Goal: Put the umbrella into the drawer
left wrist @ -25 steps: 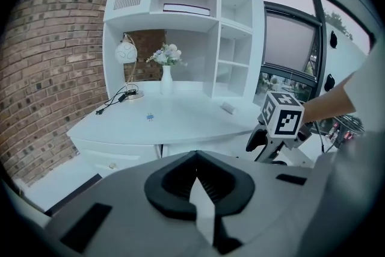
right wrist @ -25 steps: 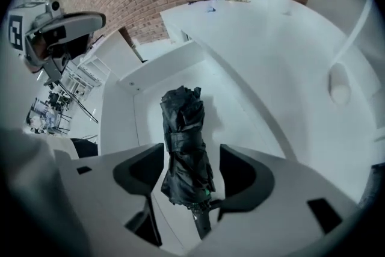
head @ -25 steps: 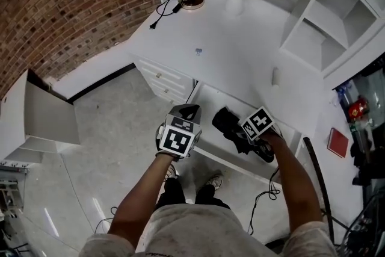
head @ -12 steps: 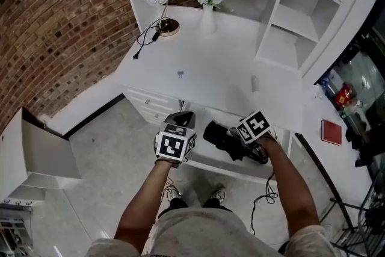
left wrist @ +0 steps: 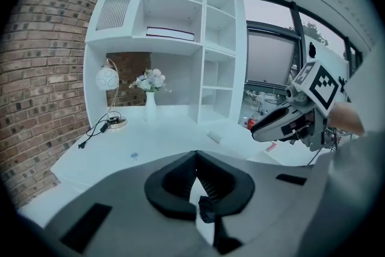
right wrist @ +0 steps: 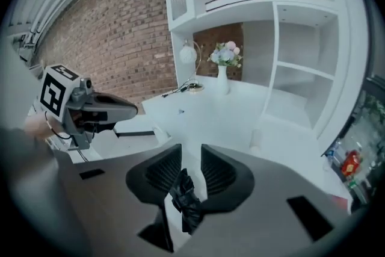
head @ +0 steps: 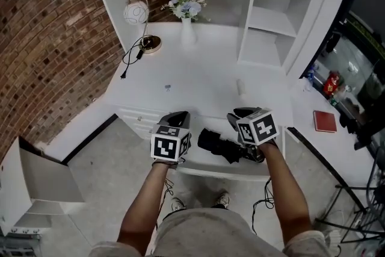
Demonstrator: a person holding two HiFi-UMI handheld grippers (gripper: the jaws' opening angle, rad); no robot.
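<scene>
Closing right tongs (right wrist: 190, 148), empty, slightly apart

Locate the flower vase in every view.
Head view: flower vase, top centre.
Left gripper view: flower vase, left of centre.
Right gripper view: flower vase, just right of centre, upper half.
Shared landmark: the globe lamp, left of it everywhere.
</scene>
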